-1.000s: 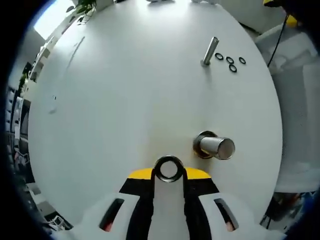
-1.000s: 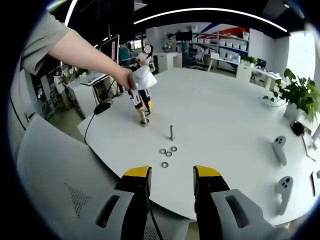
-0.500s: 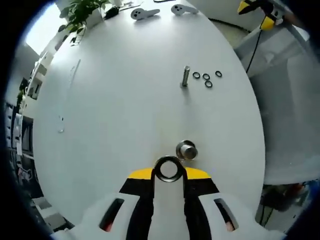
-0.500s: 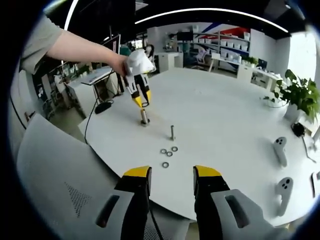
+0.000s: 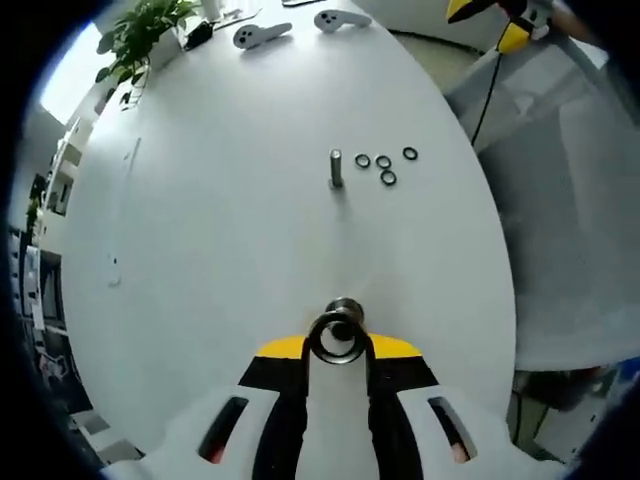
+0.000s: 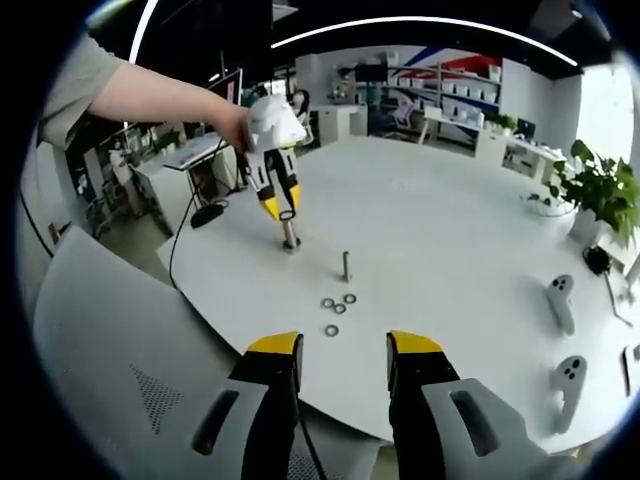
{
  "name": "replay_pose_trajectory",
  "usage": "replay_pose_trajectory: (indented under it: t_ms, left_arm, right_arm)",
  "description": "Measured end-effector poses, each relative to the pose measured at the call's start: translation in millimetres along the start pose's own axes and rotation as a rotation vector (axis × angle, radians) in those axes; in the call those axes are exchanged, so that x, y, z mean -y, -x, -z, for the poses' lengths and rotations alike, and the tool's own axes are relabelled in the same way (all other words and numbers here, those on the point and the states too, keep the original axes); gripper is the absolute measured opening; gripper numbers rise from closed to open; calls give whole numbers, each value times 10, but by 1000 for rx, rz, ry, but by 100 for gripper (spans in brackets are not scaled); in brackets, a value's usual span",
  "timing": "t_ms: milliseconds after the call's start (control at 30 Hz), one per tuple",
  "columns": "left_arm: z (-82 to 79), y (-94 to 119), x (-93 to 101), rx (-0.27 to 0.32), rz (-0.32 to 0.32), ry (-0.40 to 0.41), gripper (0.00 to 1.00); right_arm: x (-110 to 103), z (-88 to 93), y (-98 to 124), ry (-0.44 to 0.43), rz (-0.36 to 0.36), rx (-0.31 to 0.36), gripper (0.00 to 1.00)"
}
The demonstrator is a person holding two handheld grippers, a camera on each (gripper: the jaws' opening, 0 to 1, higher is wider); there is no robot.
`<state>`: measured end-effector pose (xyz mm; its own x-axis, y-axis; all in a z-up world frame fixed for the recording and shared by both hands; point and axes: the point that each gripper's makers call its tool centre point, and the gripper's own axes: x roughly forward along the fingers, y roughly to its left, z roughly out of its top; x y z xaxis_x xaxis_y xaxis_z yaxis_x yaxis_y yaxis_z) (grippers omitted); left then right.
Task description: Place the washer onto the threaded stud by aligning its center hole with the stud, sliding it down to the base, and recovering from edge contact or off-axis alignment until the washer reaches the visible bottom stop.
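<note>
- In the left gripper view the near stud [image 5: 343, 308] has slid from the right of the washer [image 5: 338, 337], a second ago, to directly behind it — only the stud's top peeks over the ring's upper edge. The whole view shifted as well, so this is the hand moving, not the stud.
- The left gripper [image 5: 338, 350] has its jaws closed on the washer, which stands out past the yellow tips with its hole facing the camera.
- From the right gripper view, the left gripper [image 6: 283, 207] hangs above the near stud [image 6: 290, 238] with a clear gap beneath it; a second ago its tip was down beside the stud. It looks like a lift and re-centre — the recovery the task allows for.
- My reading: the washer is lined up, or nearly so, but not yet threaded on. Lowering it straight down the stud to the base remains.
- The right gripper [image 6: 342, 362] sits at the table's edge [image 6: 300, 385], jaws parted and holding nothing.
- A second stud [image 5: 335, 168] stands well away on the table, with four spare washers [image 5: 385, 166] lying just beside it, none disturbed over the last second.
</note>
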<state>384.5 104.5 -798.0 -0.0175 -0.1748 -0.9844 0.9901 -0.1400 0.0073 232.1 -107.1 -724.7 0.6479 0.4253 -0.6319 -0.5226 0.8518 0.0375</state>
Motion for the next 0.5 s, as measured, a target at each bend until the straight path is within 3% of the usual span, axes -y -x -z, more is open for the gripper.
replay_pose_trajectory:
  t_ms: [500]
  left_arm:
    - [20, -202, 62, -49, 12, -37, 19]
  right_arm:
    - [8, -17, 7, -4, 5, 10, 35]
